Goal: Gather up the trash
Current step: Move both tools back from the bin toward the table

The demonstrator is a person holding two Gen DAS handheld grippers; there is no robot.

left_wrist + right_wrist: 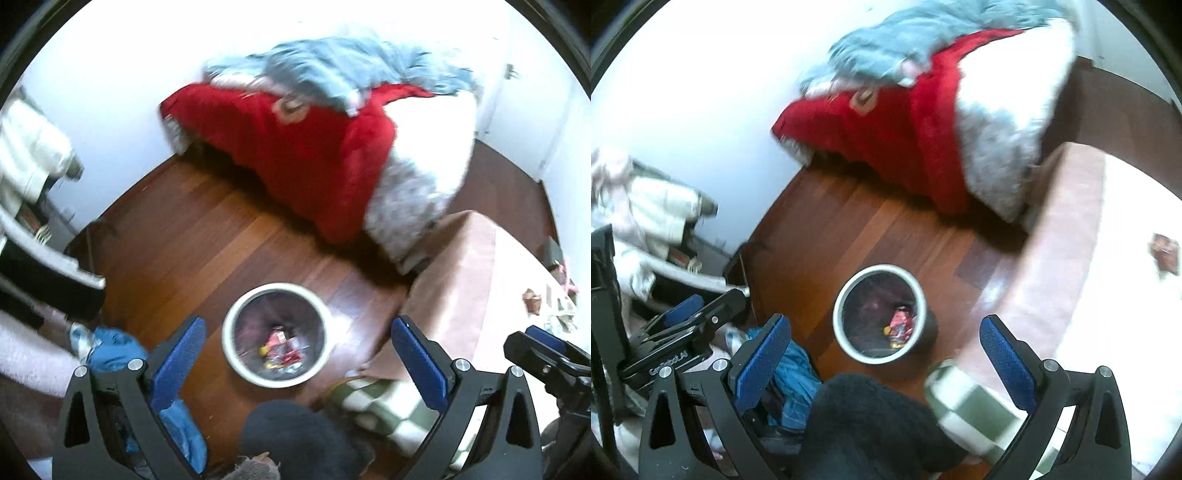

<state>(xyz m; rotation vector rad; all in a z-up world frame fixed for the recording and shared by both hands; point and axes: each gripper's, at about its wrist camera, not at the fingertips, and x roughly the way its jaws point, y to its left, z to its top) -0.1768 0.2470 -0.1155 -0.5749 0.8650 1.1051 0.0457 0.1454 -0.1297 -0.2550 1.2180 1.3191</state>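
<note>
A round bin [275, 334] with a pale rim stands on the wooden floor and holds several colourful wrappers [280, 352]. It also shows in the right wrist view [881, 314], with its wrappers [899, 326]. My left gripper [299, 350] is open and empty above the bin. My right gripper [884, 350] is open and empty above the bin too. A brown wrapper [1165, 253] lies on the pale pink table at the right, also in the left wrist view [532, 301].
A bed with a red blanket [295, 155] and blue cloth stands behind the bin. A pink-covered table [476, 288] is at the right. A green checked cloth [384, 406], blue fabric [110, 347] and a dark fuzzy slipper [871, 424] lie near the bin. Clothes pile at the left.
</note>
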